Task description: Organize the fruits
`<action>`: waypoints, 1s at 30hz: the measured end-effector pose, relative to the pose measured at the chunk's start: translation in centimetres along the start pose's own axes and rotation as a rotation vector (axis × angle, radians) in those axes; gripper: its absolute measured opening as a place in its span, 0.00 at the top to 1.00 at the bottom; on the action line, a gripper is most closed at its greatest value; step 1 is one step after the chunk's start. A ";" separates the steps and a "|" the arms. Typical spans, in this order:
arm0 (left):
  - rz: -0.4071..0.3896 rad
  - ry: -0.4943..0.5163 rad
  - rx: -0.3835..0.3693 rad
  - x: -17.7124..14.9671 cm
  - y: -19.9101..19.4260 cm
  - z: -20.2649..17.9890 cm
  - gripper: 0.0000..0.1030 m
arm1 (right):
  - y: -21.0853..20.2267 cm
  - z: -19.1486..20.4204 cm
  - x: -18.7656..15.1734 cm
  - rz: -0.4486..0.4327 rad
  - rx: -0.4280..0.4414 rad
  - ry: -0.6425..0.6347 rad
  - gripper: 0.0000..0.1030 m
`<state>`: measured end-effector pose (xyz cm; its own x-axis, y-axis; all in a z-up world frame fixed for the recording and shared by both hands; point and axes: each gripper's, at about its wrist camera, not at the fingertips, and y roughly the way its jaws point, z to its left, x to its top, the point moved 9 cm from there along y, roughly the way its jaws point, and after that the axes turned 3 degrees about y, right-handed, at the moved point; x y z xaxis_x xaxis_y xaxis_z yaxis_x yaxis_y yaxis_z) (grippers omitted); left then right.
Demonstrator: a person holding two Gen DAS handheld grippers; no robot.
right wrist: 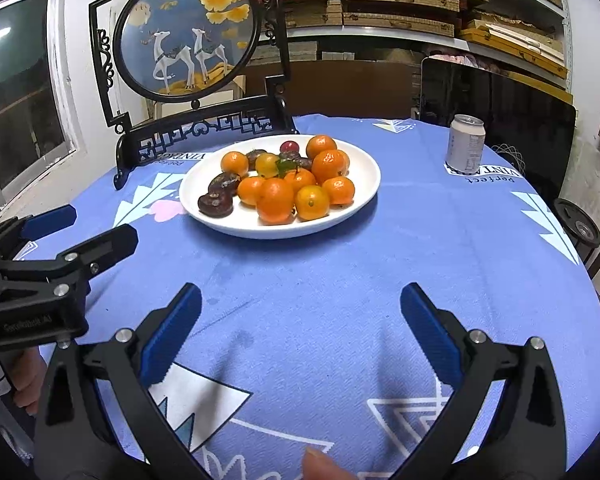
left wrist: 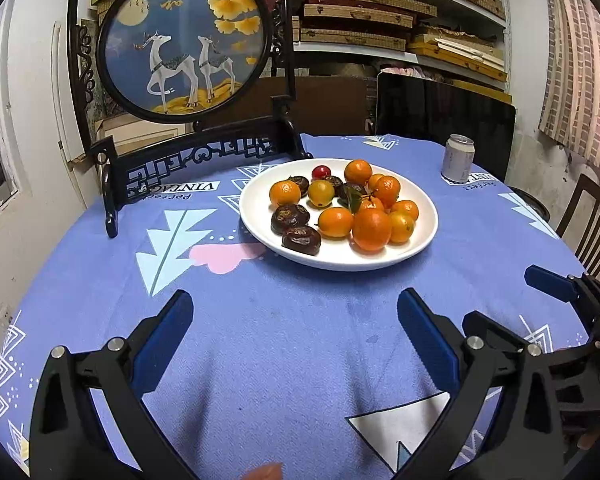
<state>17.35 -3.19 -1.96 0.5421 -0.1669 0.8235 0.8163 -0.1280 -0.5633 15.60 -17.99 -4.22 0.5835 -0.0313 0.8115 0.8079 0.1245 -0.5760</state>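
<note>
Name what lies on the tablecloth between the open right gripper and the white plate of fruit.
Nothing: only bare blue tablecloth separates the right gripper from the plate, seen in the right wrist view.

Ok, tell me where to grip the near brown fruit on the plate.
Grip the brown fruit across its short width, coming from above on the near-left plate edge. It lies flat and apart from the oranges, so open left gripper fingers probably fit beside it.

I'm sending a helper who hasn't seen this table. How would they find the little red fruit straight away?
Start at the white plate in the middle of the blue tablecloth. Look to its far edge, towards the deer picture stand. The red fruit sits there: small, glossy and the only red piece among the oranges and dark brown fruits.
</note>
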 end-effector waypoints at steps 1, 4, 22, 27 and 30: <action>0.003 -0.004 -0.005 0.0 0.1 0.0 0.01 | 0.0 0.0 0.0 0.000 0.001 0.000 0.02; 0.011 -0.008 -0.018 -0.1 0.1 -0.1 0.01 | 0.0 0.0 0.0 0.000 0.001 -0.001 0.02; 0.026 -0.007 -0.057 -0.3 0.2 -0.7 0.01 | 0.1 0.4 -0.2 0.007 0.002 -0.011 0.02; -0.001 -0.007 -0.049 -0.3 -0.2 -0.6 0.01 | 0.1 0.4 -0.2 0.008 0.001 -0.011 0.02; -0.019 0.002 0.008 -0.2 -0.3 0.0 0.01 | 0.1 0.3 -0.2 0.009 0.000 -0.010 0.02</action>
<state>16.99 -3.17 -1.91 0.5262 -0.1669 0.8338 0.8278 -0.1236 -0.5472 15.53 -17.64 -4.41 0.5902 -0.0202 0.8070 0.8024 0.1249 -0.5836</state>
